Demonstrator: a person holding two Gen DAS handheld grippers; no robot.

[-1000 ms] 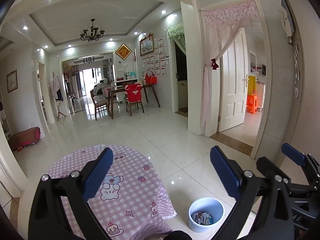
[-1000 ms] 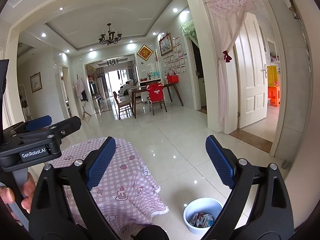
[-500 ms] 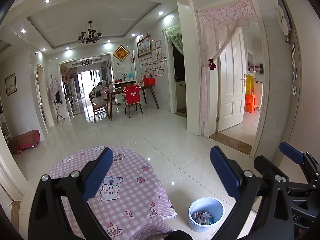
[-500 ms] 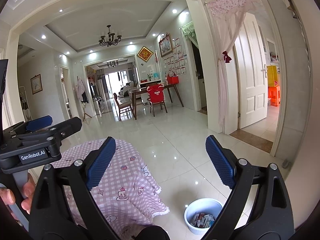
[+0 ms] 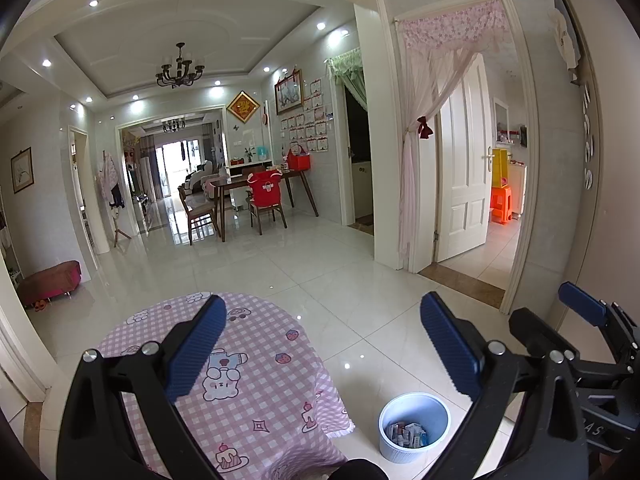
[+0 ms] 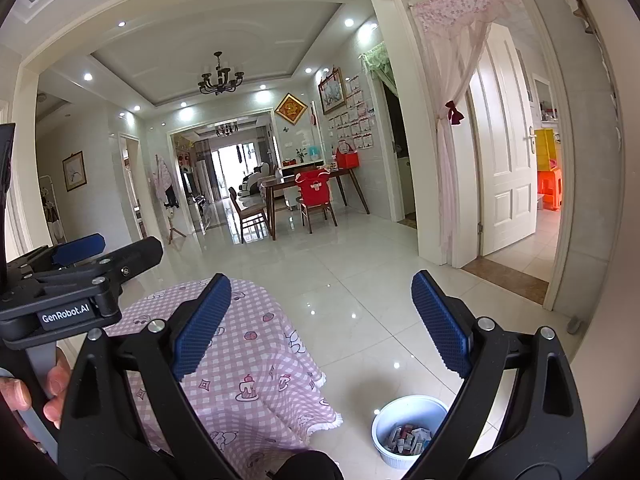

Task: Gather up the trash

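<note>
Reading "GenRobot.AI" on left gripper (image 6: 78, 256) | jaws apart | bin (image 6: 412, 430) holds trash

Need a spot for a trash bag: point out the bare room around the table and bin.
The pink checked tablecloth top shows nothing on it. The shiny floor between the table and the curtained doorway is open. The strip between the cloth's hem and the white bin is tight, and the bin already holds wrappers.

A pink checked tablecloth (image 5: 256, 392) lay near left; far off stood a dining table (image 5: 256, 182), red-covered chair (image 5: 266, 196) and chandelier (image 5: 180, 68)
</note>
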